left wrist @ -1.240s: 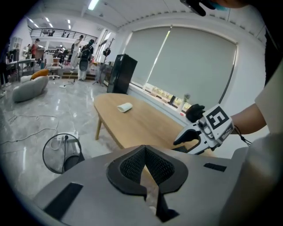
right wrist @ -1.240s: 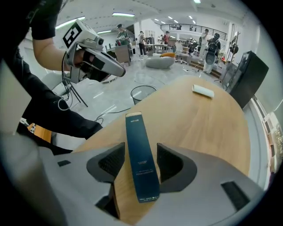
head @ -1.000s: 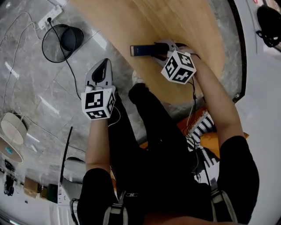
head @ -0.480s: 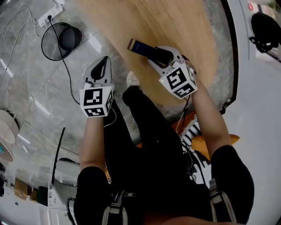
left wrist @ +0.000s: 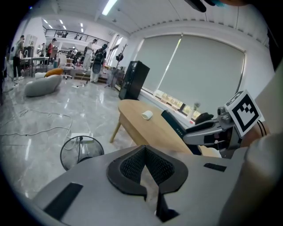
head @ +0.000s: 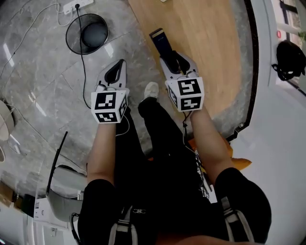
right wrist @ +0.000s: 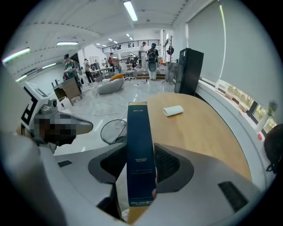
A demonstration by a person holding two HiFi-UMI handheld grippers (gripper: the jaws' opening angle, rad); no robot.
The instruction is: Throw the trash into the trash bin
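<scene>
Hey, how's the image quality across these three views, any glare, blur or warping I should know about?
Head view: bright glare streaks on the marble floor, with wide-angle warp. Left gripper view: strong fisheye, dark corners, the ceiling strip light blown out. Right gripper view: the dark blue box in the right gripper is sharp; a mosaic patch at left was added afterwards.

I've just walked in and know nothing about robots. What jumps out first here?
A slim dark blue box stands clamped in the right gripper, whose jaws have just been closing on it. Left of it, on the grey floor, stands a round wire trash bin.
</scene>
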